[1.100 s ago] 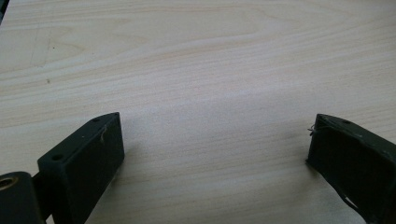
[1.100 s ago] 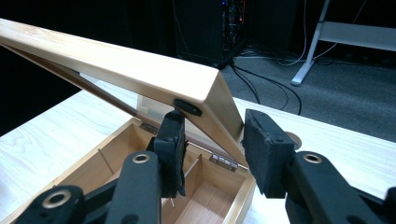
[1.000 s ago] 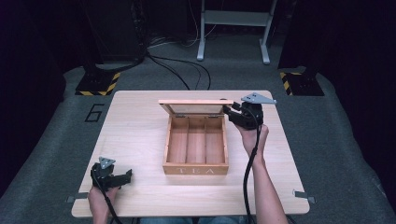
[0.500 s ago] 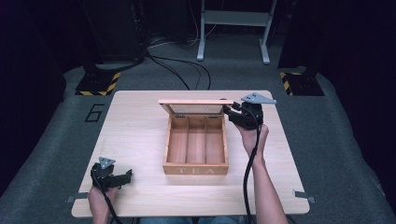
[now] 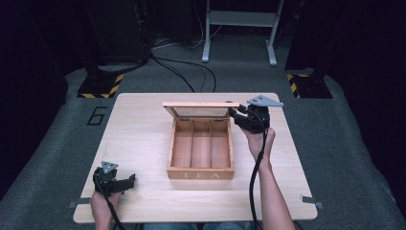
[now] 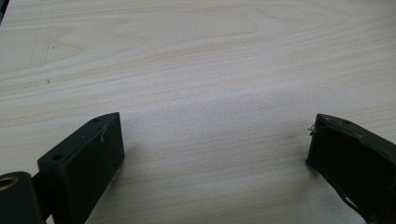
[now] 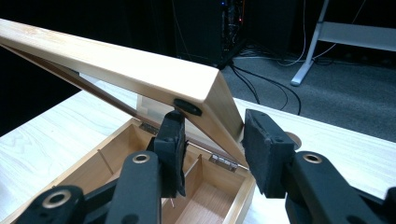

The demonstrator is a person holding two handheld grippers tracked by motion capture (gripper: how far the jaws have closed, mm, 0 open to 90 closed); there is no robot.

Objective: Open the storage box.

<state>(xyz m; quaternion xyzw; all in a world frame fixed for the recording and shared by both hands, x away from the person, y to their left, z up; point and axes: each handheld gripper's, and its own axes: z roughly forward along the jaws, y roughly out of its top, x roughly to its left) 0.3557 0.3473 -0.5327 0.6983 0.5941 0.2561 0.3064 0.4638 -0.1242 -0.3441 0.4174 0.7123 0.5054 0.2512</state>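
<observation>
Right claw (image 7: pixel 212 140) sits w/ jaws either side of the lid (image 7: pixel 116 70) corner of the tea box (image 5: pixel 201 148); one pad touches the inner face, the other is a hair off the outer edge, so can't tell if it's clamped or just bracketing. Lid is propped part-open, tilted back on its hinges. Box sits mid-bench, slightly right of center, 3 compartments, all look empty, "TEA" on the front wall. Left claw (image 5: pixel 115 182) rests on the bench (image 5: pixel 139 139) near the front-left corner, jaws wide apart, nothing btwn them, well apart from the box.

Risk, my read: grip is on the very corner, so lid could slip out and slam down. Box isn't braced by the left claw, so a push may skid or tip the whole box backward. Hinges could strain if forced past their stop.
</observation>
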